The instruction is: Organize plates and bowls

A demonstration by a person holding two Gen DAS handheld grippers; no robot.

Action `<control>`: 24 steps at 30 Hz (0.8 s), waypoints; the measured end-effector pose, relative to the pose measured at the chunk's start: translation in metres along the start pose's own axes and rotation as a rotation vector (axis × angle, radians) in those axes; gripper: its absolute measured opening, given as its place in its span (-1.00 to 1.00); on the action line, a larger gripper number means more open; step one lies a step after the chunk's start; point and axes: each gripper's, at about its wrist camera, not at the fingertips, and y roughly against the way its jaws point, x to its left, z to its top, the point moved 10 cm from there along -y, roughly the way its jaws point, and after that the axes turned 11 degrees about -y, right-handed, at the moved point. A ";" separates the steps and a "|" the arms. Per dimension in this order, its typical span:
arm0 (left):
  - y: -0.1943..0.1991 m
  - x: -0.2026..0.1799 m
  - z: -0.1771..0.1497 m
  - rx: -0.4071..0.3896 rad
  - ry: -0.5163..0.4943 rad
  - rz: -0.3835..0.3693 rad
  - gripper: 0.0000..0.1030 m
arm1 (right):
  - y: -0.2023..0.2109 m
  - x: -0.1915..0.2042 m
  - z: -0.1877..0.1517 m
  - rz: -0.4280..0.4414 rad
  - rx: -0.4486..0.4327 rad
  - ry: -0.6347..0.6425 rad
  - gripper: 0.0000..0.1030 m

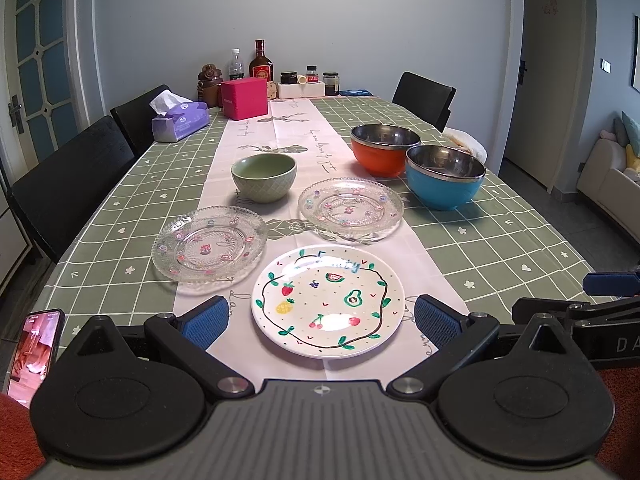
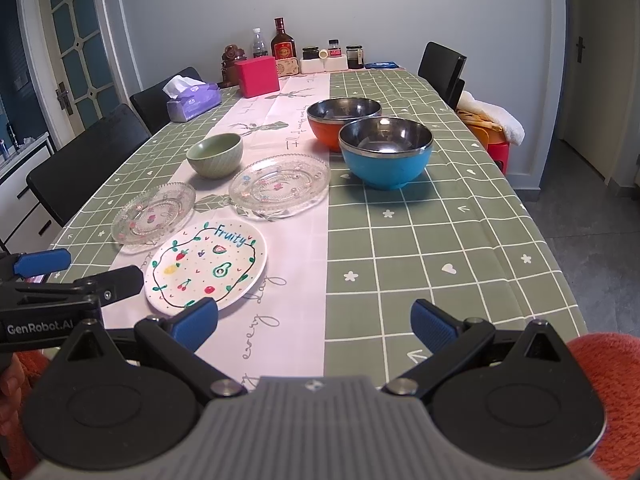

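Now hovering both grippers, left gripper (image 1: 322,322) and right gripper (image 2: 314,322), wide open and empty, framing the fruit plate (image 1: 327,301) for a first pickup.

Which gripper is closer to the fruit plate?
Left. The left gripper sits right at the fruit plate, open jaws either side of it. The right gripper is off to the plate's right.

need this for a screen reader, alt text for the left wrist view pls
The open left gripper hovers just short of a white fruit-painted plate on a green checked tablecloth. Beyond lie two clear glass plates, a green bowl, an orange bowl and a blue bowl.
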 end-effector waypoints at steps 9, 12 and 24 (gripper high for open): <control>-0.006 0.006 0.006 -0.066 -0.033 0.000 1.00 | -0.006 0.000 0.013 0.048 -0.081 -0.009 0.95; -0.013 0.010 0.009 -0.059 -0.016 -0.034 1.00 | -0.019 0.002 0.016 0.078 -0.035 -0.008 0.95; -0.053 0.037 0.022 -0.027 0.022 -0.085 0.82 | -0.085 0.028 0.029 0.179 0.125 -0.008 0.76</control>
